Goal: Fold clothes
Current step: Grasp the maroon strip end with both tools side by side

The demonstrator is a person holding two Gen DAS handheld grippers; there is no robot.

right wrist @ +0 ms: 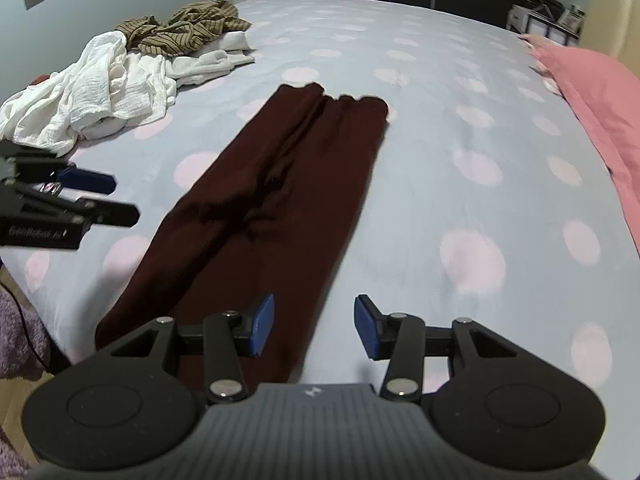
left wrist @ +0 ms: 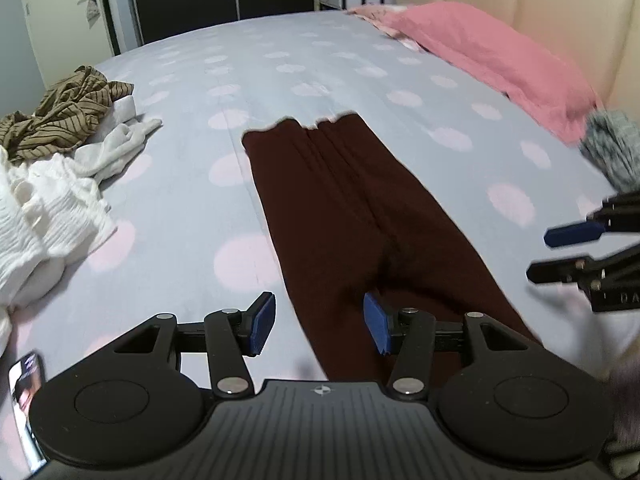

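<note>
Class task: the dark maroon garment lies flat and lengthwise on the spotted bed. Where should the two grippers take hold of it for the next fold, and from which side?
Probably the near end of the maroon garment: one corner each for the left gripper and right gripper, coming from above. It lies as one long flat strip, so lifting that end should carry it over the far edge.

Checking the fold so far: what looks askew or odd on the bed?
The dark garment lies long and flat, but creases bunch near its middle and its far edge is uneven. Unfolded clothes sit heaped beside it.
</note>
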